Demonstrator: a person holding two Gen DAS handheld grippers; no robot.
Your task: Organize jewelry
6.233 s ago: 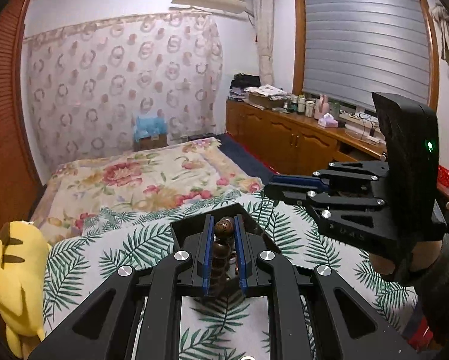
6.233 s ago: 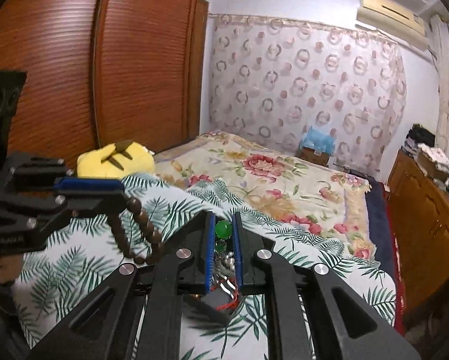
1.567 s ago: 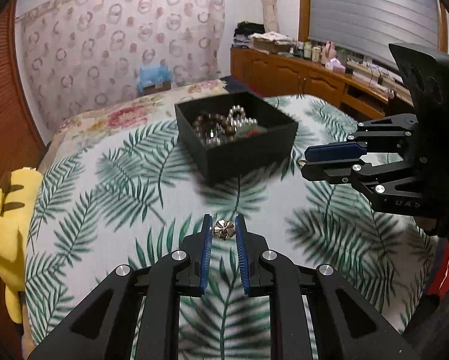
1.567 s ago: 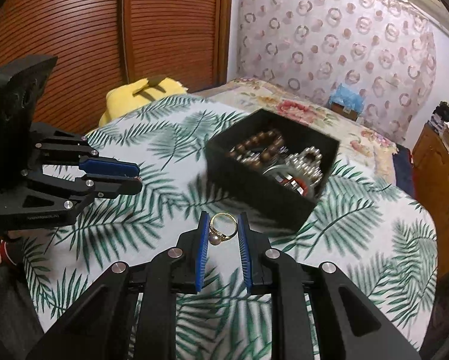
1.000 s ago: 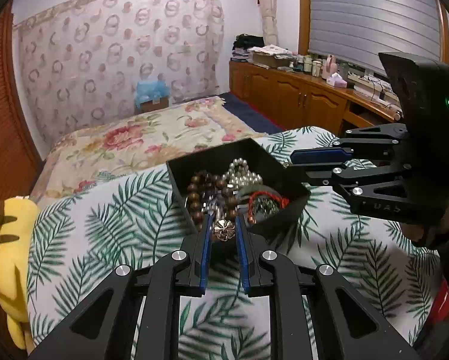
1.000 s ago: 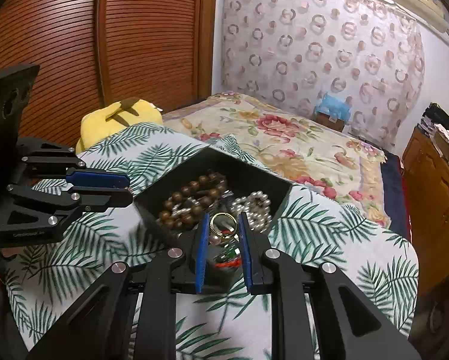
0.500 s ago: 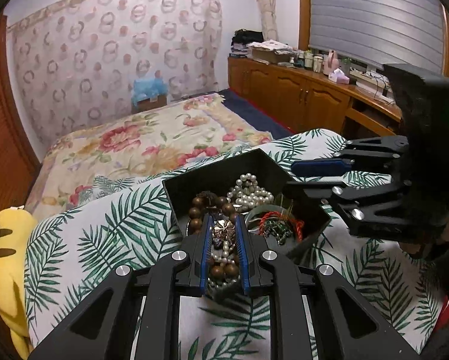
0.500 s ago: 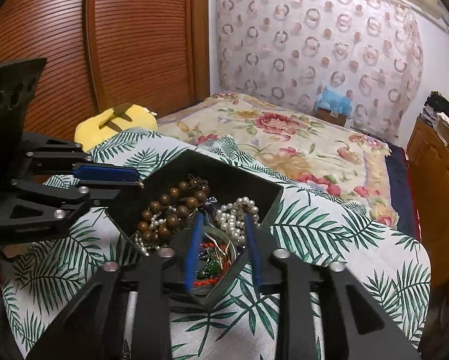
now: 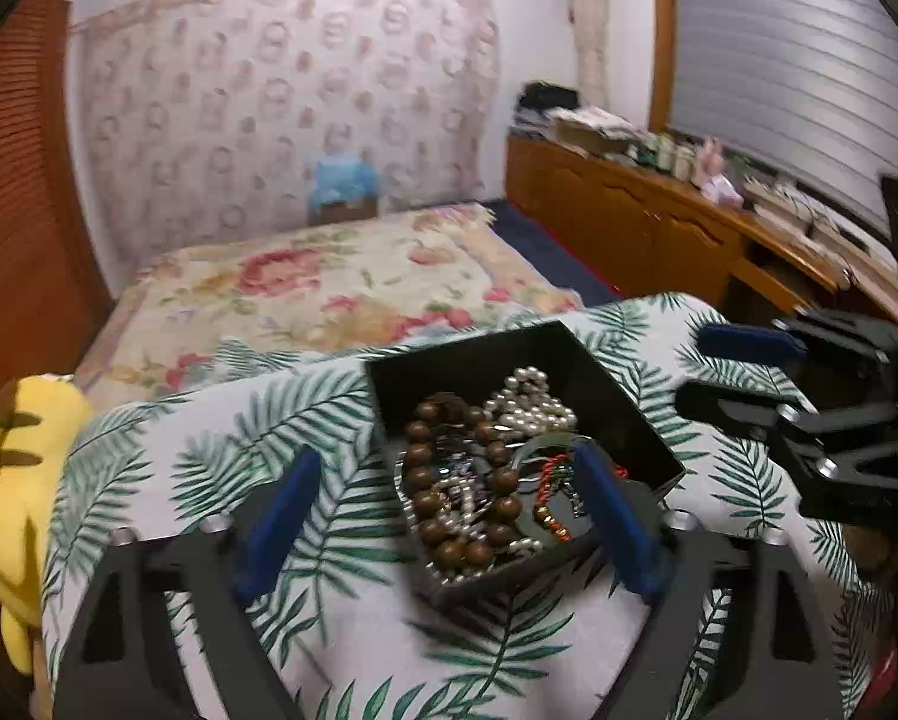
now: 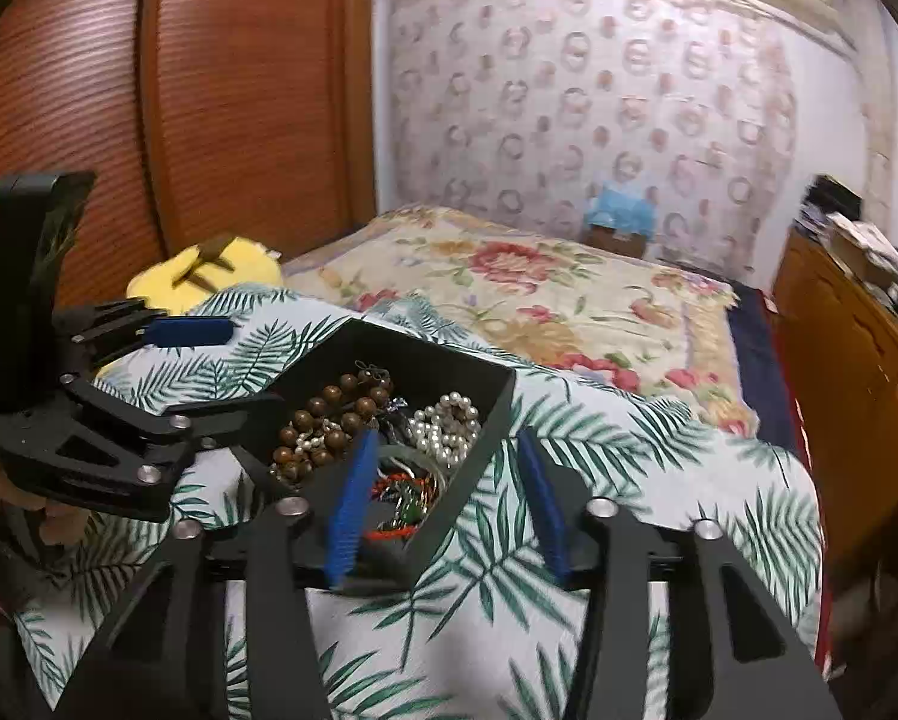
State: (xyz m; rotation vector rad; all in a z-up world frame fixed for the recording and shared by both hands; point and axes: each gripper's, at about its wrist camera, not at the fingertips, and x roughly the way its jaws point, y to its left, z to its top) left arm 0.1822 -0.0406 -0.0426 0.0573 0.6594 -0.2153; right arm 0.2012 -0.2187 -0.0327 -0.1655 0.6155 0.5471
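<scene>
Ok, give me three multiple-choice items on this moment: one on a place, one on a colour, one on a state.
1. Where does the wooden bead bracelet lie?
A. on the leaf-print cloth
B. inside the black box
C. on the yellow plush toy

2. What colour are the finger pads of the right gripper?
A. blue
B. red
C. white

3. How stand the jaws of the left gripper?
A. shut on a ring
B. shut on nothing
C. wide open

Answers: 1 B, the beads lie among the pearls within the box walls. 2 A, both strips are blue. 3 C, the pads stand far apart with nothing between them.
</scene>
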